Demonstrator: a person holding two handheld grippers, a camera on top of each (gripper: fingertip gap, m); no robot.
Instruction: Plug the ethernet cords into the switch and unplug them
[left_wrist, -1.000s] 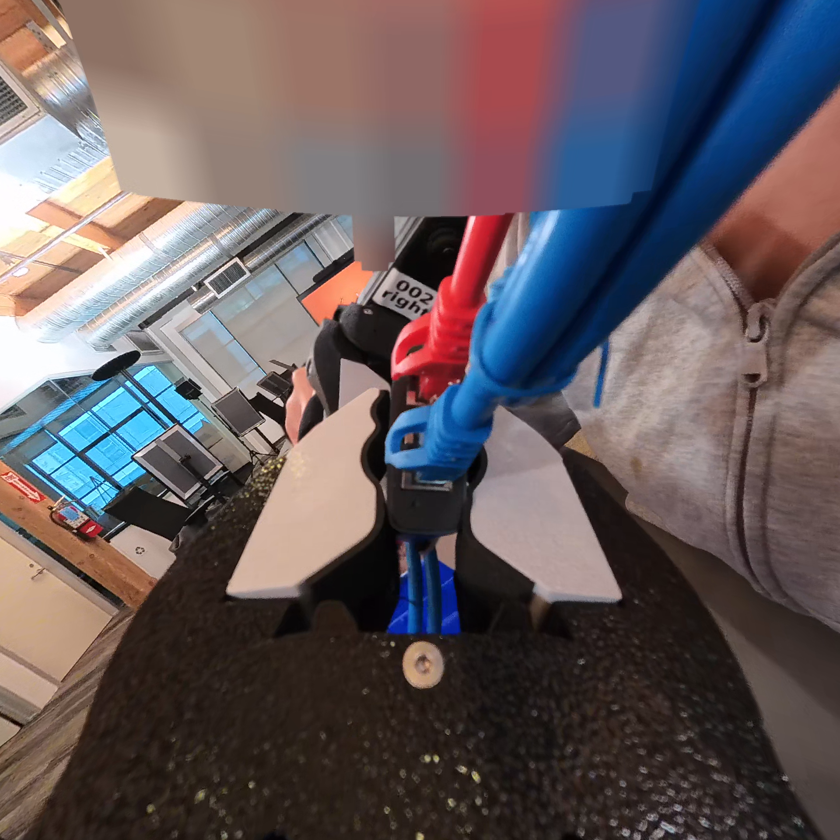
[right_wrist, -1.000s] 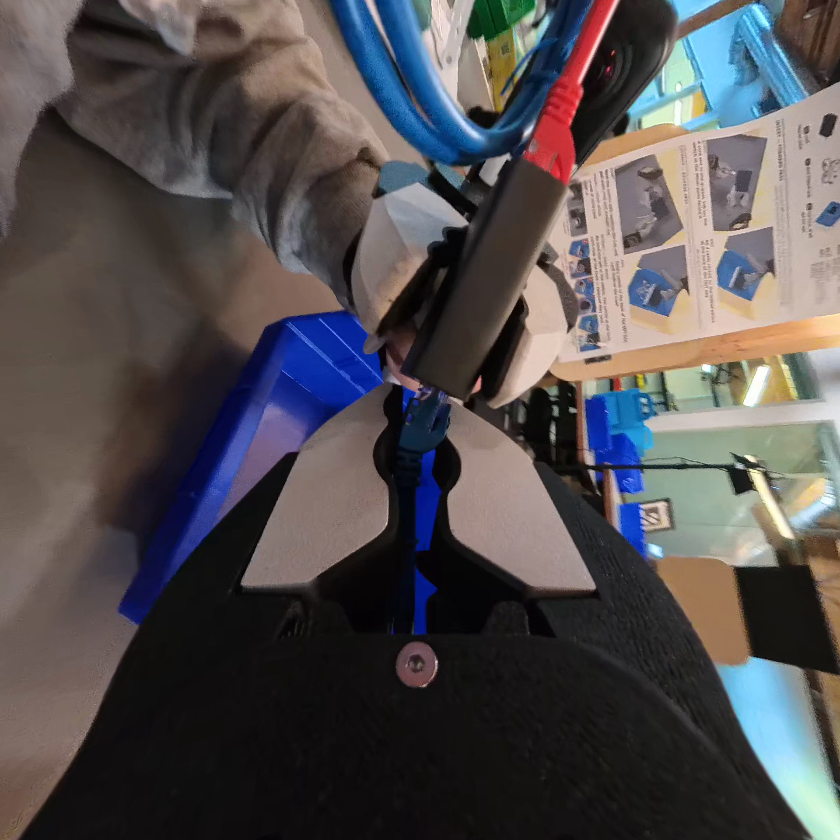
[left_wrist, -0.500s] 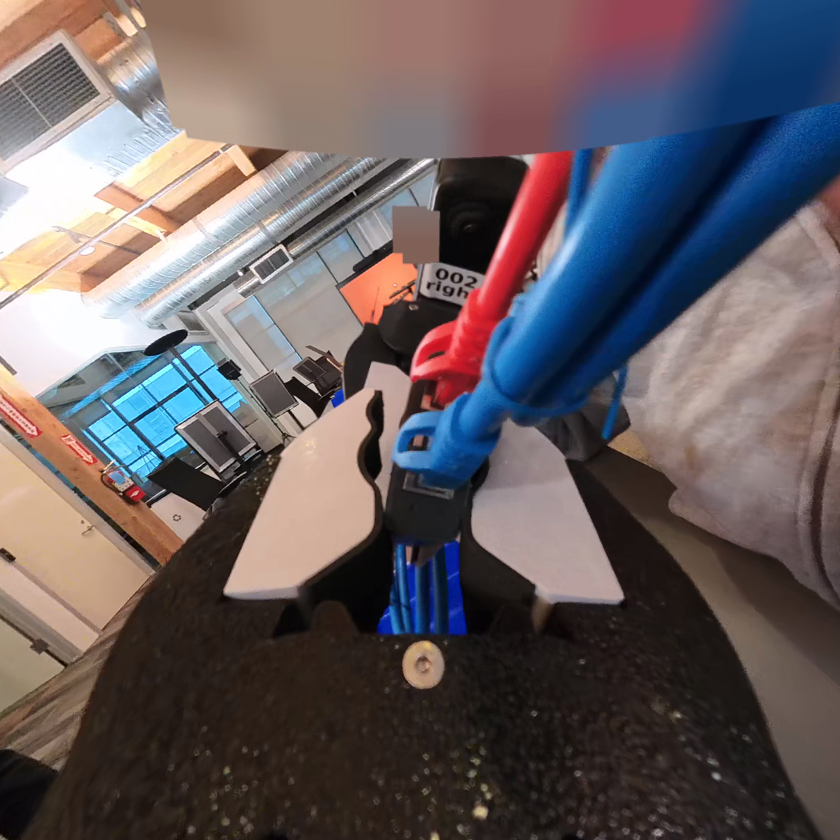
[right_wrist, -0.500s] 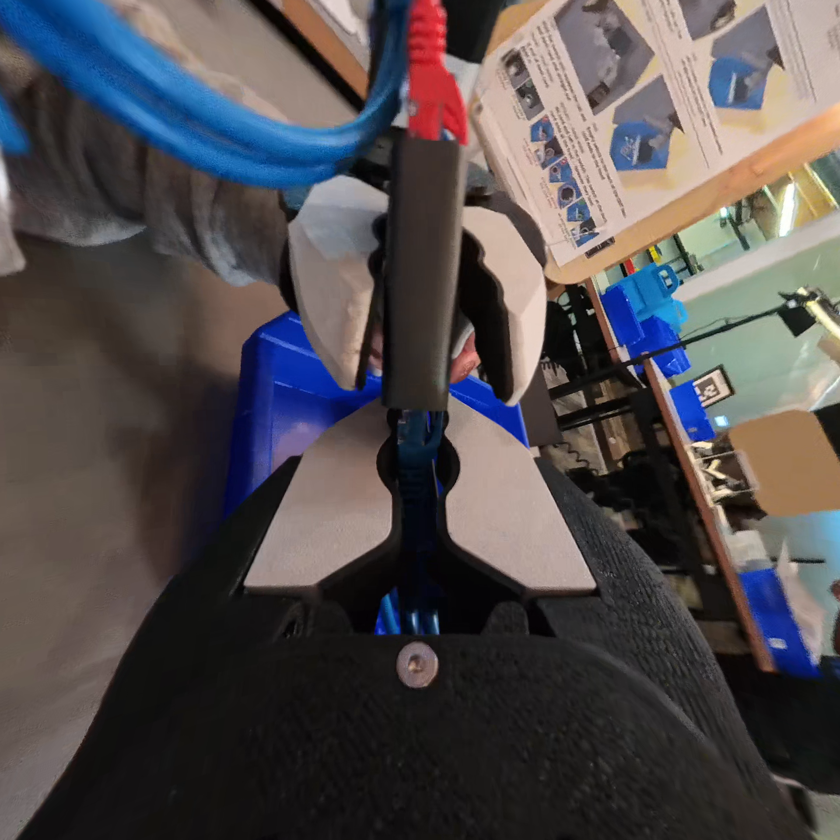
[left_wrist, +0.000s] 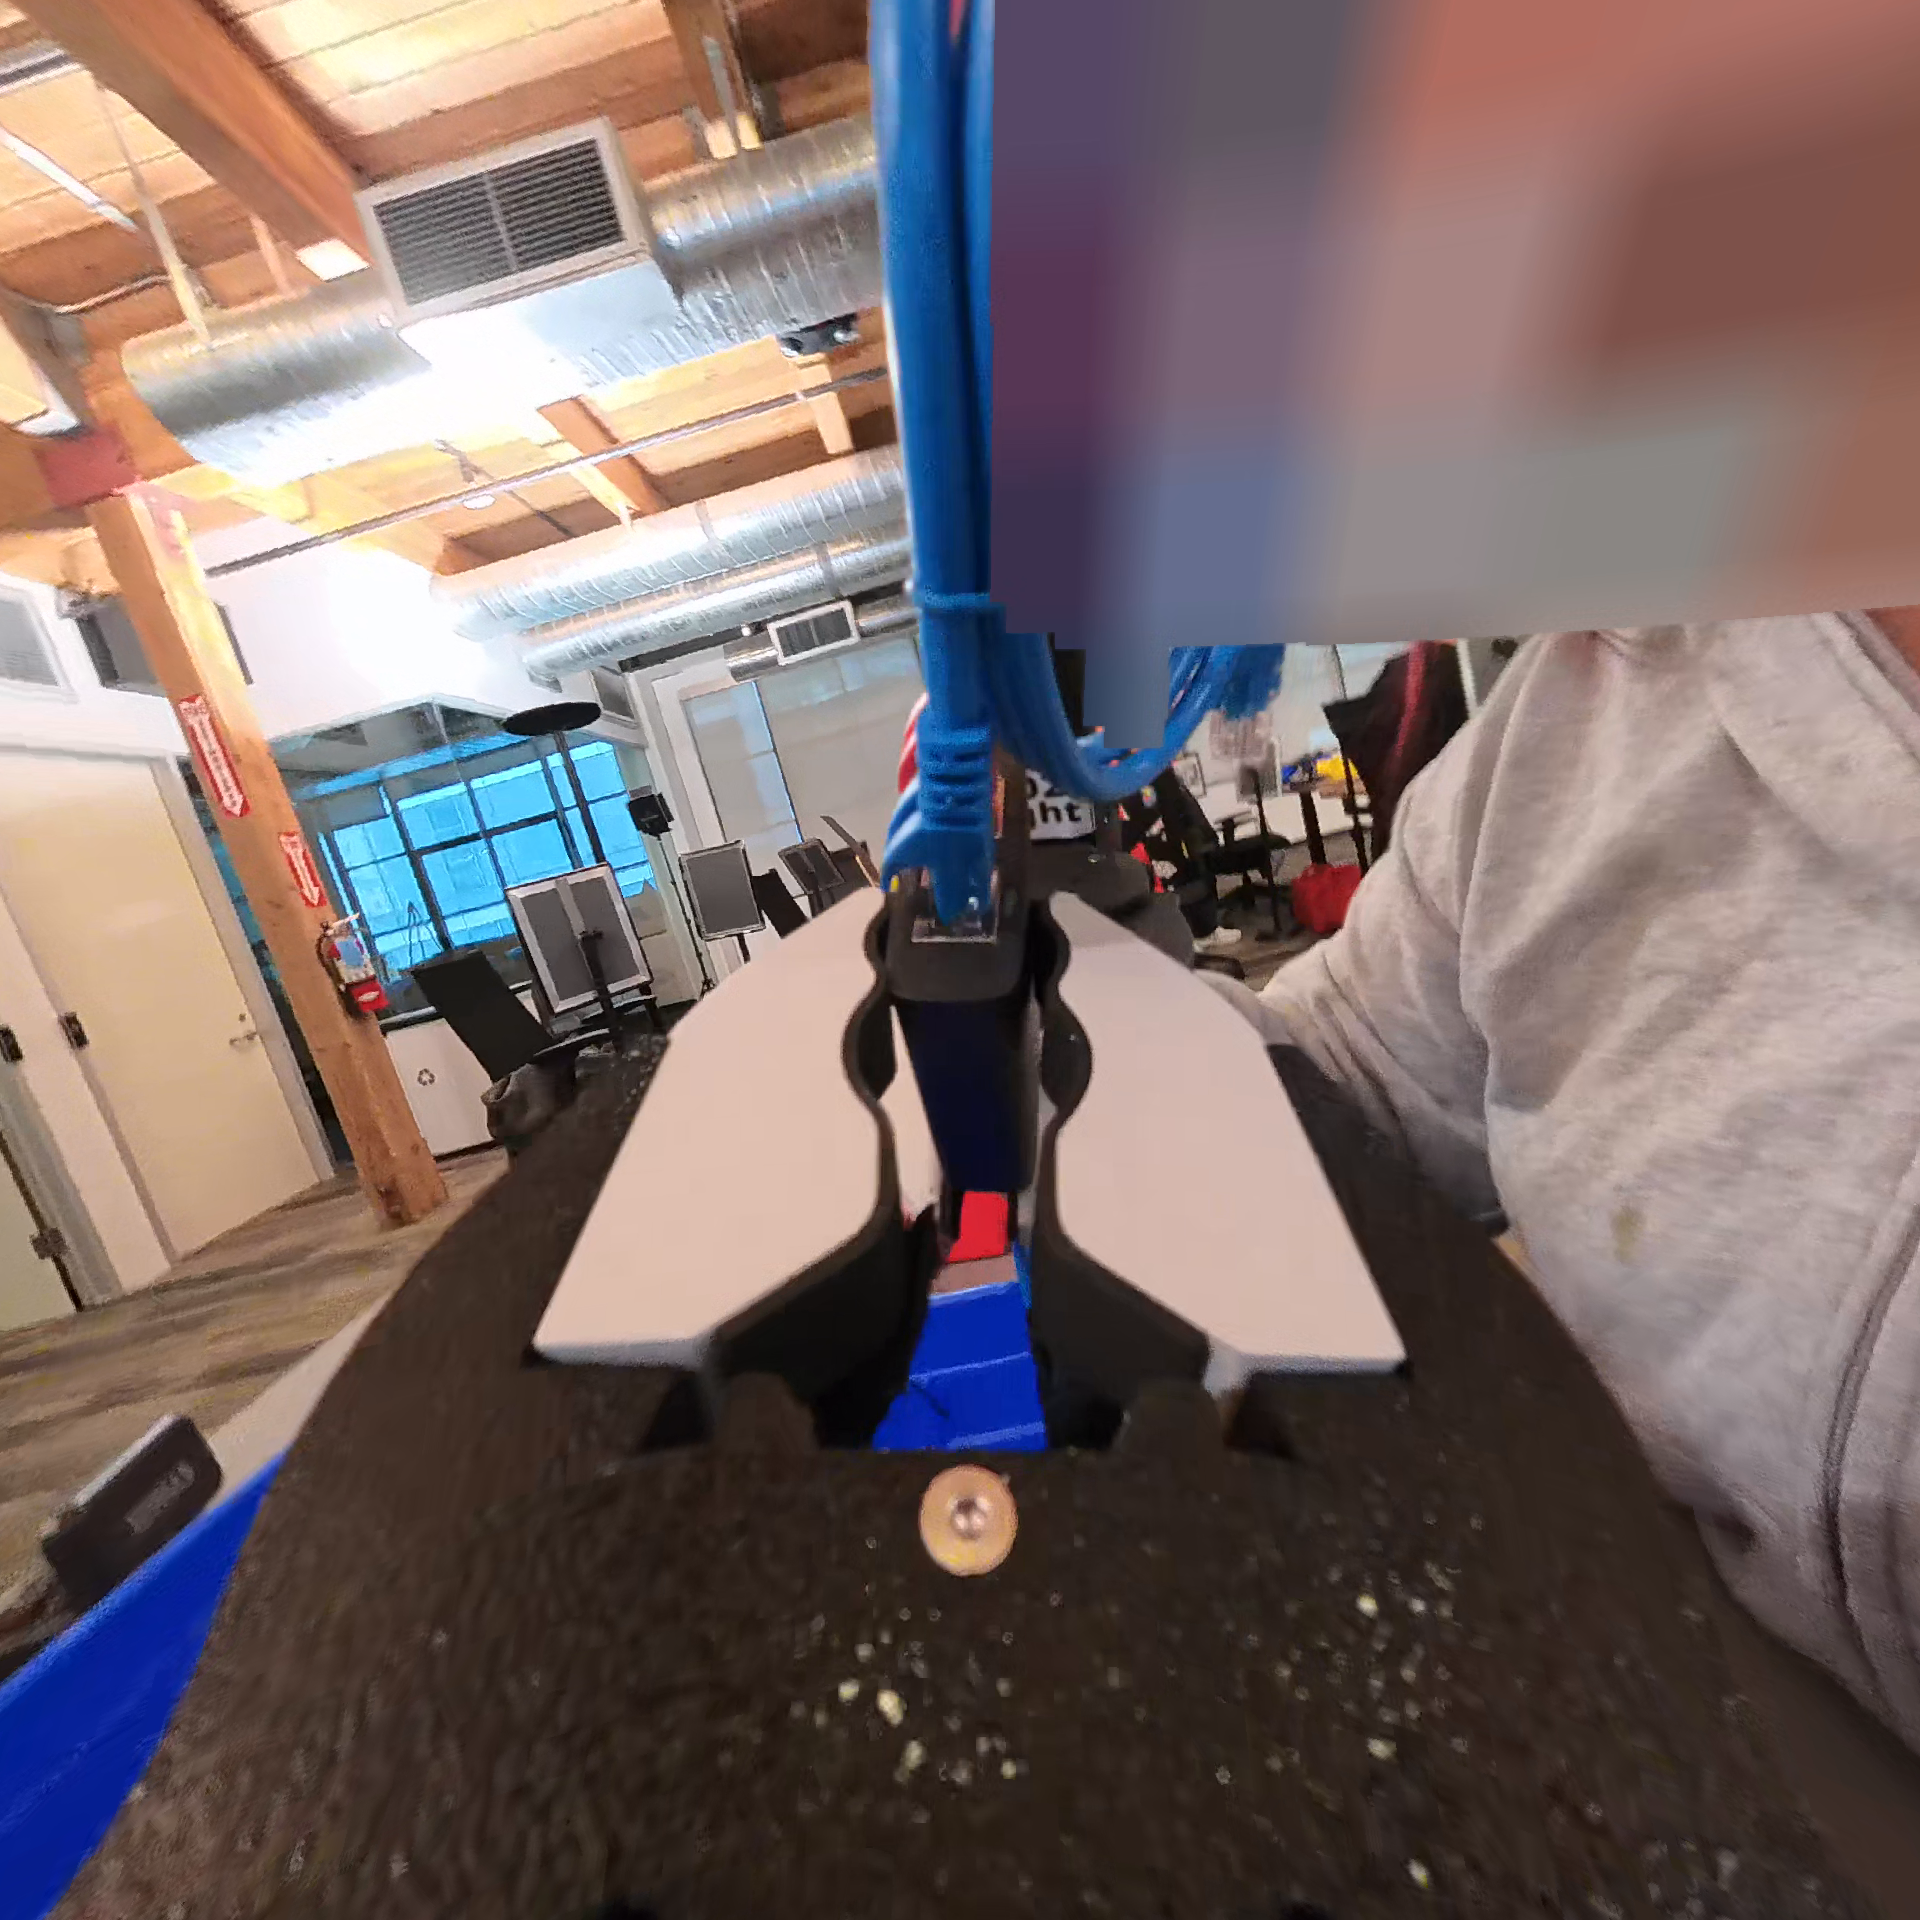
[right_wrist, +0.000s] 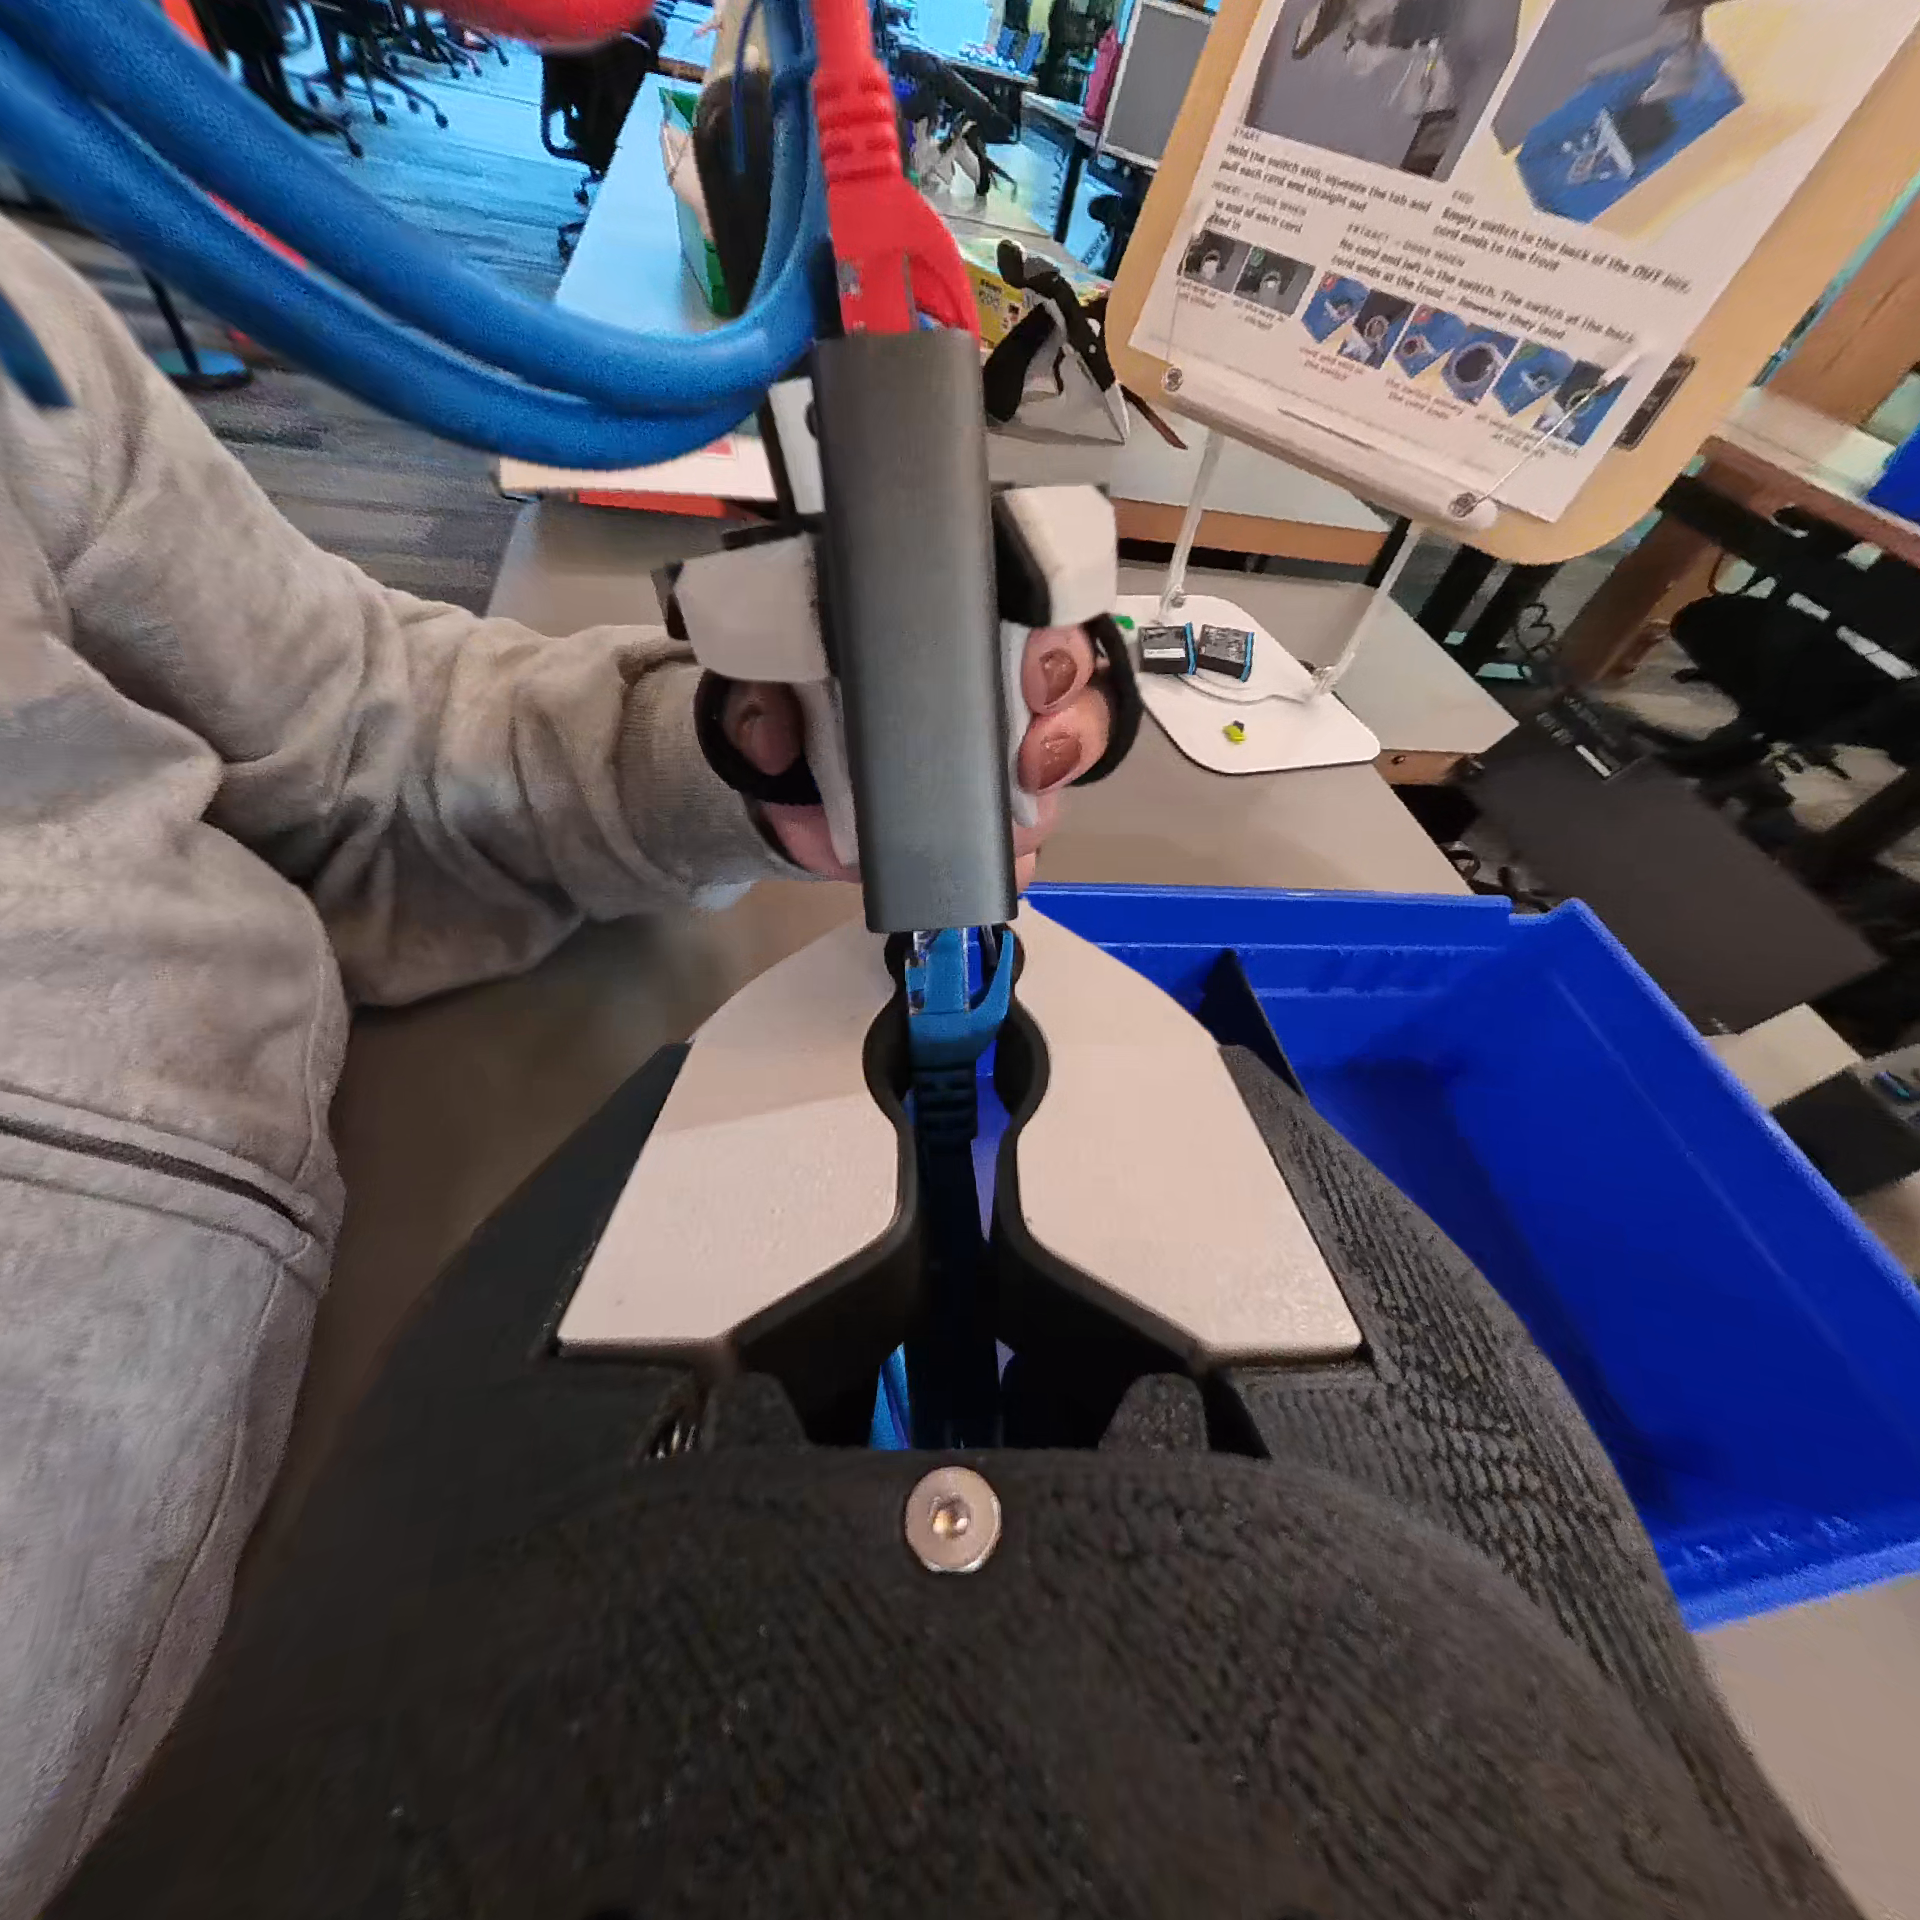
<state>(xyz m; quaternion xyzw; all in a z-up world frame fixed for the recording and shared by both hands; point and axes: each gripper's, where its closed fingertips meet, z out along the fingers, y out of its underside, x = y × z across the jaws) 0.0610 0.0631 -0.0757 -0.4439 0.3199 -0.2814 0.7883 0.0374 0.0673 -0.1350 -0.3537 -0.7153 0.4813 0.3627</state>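
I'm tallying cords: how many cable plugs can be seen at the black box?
2. A red plug sits at the top end of the black box. A blue plug is at its bottom end, pinched by the right gripper. Others may be hidden behind the box.

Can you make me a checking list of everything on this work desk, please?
Surface: grey table, with the bin on it.
Things in hand: long black box, upright between both tools.
Clutter: blue bin; two small black blocks on a white stand base.
Grippers: left tool shut on the black box; right tool shut on a blue plug at the box's lower end.
Cables: red cable at the box's top; blue cables looping beside it.
Surroundings: picture board, ceiling ducts.
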